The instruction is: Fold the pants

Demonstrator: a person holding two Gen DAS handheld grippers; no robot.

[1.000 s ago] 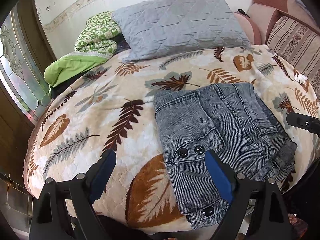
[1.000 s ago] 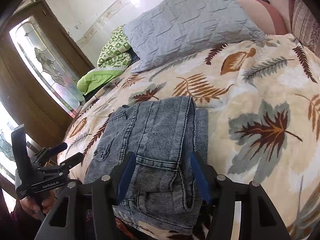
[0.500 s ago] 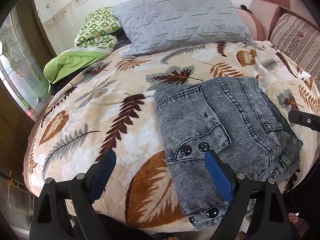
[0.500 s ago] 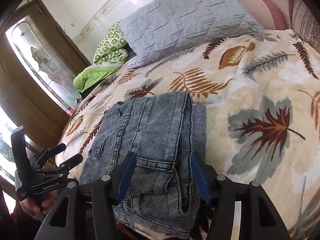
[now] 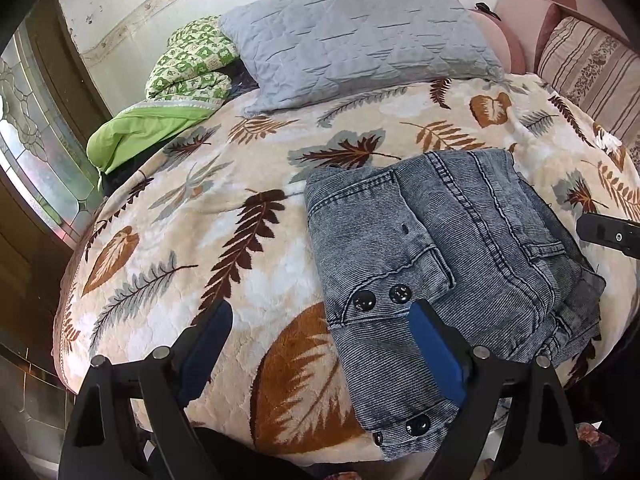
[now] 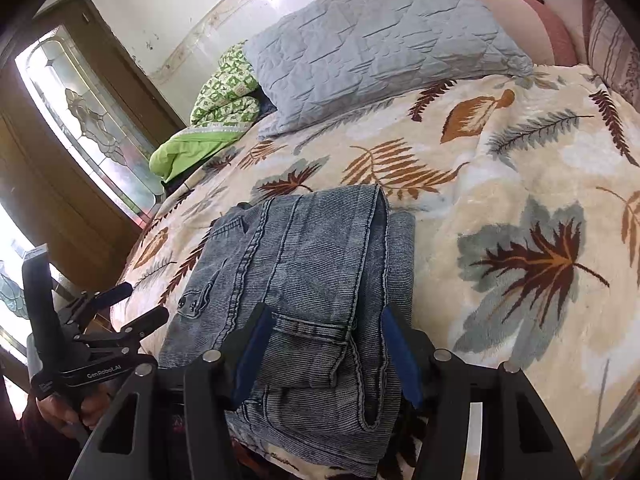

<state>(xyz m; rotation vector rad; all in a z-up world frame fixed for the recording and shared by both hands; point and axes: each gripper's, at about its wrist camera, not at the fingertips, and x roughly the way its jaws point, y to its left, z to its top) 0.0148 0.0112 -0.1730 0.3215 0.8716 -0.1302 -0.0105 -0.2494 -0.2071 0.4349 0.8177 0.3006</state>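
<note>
Grey-blue denim pants point(image 5: 440, 248) lie folded into a thick rectangle near the front edge of the bed, black buttons toward me. They also show in the right wrist view point(image 6: 304, 280). My left gripper point(image 5: 320, 340) is open and empty, above the bed's front edge, its right finger over the pants' near left corner. My right gripper point(image 6: 326, 344) is open and hovers over the near end of the folded stack, holding nothing. The left gripper also shows at the left of the right wrist view point(image 6: 140, 304).
A leaf-patterned blanket point(image 5: 240, 240) covers the bed. A grey quilted pillow point(image 5: 360, 40) and a green folded quilt point(image 5: 180, 80) lie at the head. Striped cushions point(image 5: 592, 64) stand at the right. A wooden door with glass panes point(image 6: 92, 120) is on the left.
Both grippers have drifted slightly back and upward, so the pants sit a bit lower in each view. The pants have not moved. Both grippers stay open.
</note>
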